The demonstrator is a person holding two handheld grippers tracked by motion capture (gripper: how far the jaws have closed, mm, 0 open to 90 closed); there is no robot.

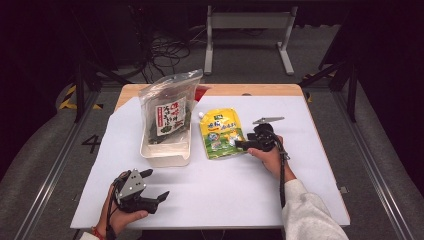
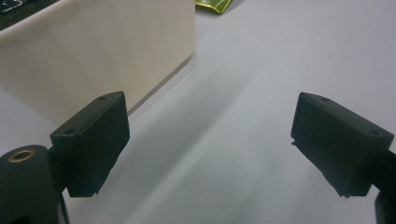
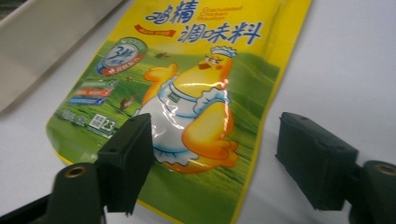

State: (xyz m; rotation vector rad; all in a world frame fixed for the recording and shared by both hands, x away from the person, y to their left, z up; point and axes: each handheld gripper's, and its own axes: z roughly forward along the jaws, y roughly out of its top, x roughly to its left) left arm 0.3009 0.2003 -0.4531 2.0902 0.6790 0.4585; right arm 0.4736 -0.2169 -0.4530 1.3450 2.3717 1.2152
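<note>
Yellow-green seasoning pouch (image 1: 220, 133) with a cartoon chicken.
It lies flat mid-worktop, just beside the white tub (image 1: 166, 152), cap toward the far edge.

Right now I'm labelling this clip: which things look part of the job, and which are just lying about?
Likely in play:
yellow seasoning pouch, between the open right gripper jaws
white bin
seaweed bag standing in it
left gripper, open

Lying about:
cables on the floor
white frame beyond
</note>
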